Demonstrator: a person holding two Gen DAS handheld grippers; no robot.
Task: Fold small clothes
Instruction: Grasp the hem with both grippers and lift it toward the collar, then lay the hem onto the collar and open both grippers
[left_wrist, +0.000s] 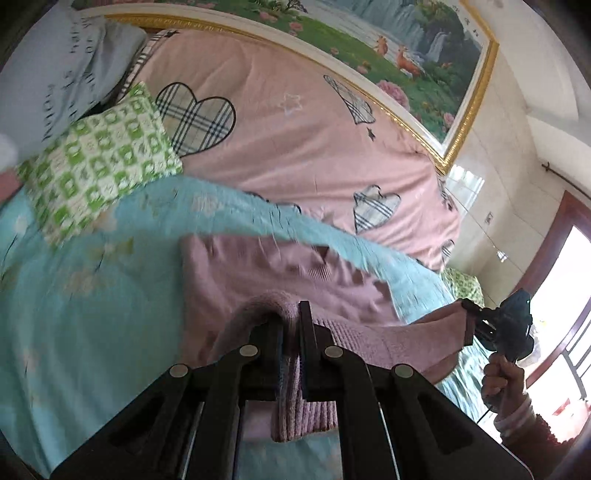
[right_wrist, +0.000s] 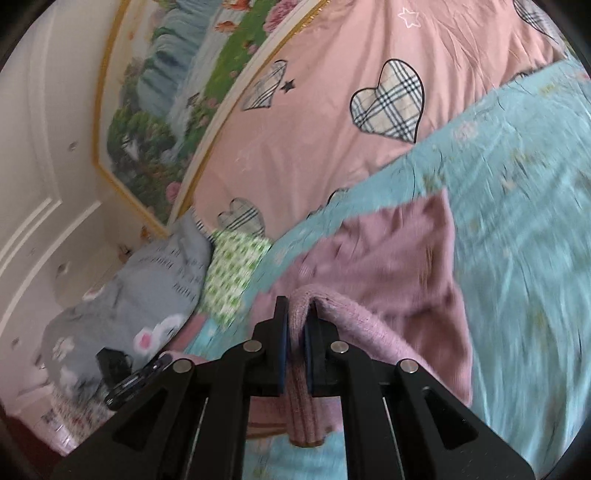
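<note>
Both grippers, left (left_wrist: 291, 321) and right (right_wrist: 297, 317), clench the pink knit sweater's (left_wrist: 288, 273) ribbed hem (fingers pinched tight) above the turquoise bedspread (left_wrist: 92, 295).

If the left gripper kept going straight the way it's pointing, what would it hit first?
Probably the rest of the pink knit garment it already pinches, spread just ahead of the left gripper. Beyond lie the blue floral sheet and pink heart-print quilt; depth is unclear.

A small mauve-pink knit sweater (left_wrist: 280, 273), ribbed at its hem, hangs lifted by its near edge above a pale blue floral bedsheet (left_wrist: 92, 295), the hem bunched at two pinched points while the far part, with its V-neck, drapes flat on the sheet.
</note>
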